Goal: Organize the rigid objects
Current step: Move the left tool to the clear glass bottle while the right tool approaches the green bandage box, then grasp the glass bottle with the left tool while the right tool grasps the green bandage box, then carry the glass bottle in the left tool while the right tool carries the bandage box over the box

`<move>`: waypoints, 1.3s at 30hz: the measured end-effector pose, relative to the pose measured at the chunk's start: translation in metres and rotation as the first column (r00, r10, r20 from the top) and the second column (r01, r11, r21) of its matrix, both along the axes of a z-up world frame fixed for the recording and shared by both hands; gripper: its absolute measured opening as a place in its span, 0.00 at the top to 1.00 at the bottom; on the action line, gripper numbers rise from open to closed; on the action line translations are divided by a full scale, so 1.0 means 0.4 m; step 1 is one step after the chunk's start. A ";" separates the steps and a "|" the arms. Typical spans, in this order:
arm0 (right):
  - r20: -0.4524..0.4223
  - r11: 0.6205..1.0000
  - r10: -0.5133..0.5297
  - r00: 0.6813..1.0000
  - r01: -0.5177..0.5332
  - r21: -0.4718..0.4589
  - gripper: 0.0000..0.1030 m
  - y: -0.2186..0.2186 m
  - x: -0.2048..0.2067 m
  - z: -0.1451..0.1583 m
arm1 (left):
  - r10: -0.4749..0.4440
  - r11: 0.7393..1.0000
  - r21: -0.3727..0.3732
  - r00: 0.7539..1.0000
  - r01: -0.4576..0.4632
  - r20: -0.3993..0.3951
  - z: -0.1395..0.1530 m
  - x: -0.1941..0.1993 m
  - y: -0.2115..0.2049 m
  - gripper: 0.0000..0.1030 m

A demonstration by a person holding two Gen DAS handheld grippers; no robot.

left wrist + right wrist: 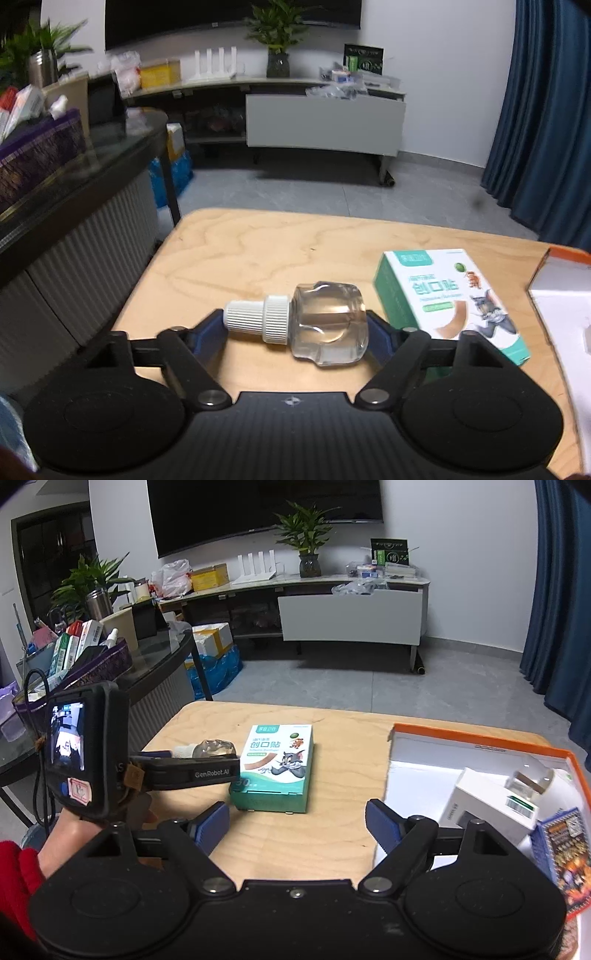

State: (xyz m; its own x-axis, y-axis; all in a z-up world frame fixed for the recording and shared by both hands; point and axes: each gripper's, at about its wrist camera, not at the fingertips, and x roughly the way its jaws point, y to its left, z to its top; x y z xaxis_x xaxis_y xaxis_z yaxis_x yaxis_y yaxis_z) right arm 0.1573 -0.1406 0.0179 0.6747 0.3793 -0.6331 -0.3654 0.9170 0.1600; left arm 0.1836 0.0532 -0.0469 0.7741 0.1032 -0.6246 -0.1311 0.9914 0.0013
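A clear glass bottle (325, 325) with a white ribbed cap lies sideways between the fingers of my left gripper (295, 328). One blue pad rests on the cap end and the other on the glass base. The right wrist view shows the same bottle (214, 747) low over the wooden table (332, 738). Just right of it lies a green plaster box (443, 302) (277, 764) with a cartoon print. My right gripper (297, 823) is open over bare wood, between that box and the orange-rimmed tray (480, 738).
The tray holds a white box (487, 801), a blue printed pack (565, 849) and a small clear item (528, 779). A hand (62, 834) with a red sleeve holds the left gripper. A glass side table (159, 661) with a full purple basket (92, 664) stands at the left.
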 end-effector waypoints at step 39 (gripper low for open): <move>0.007 0.994 -0.033 0.999 0.034 -0.100 0.19 0.186 0.133 -0.022 | 0.124 0.992 -0.036 0.990 -0.122 0.062 0.130 -0.131 0.066 0.23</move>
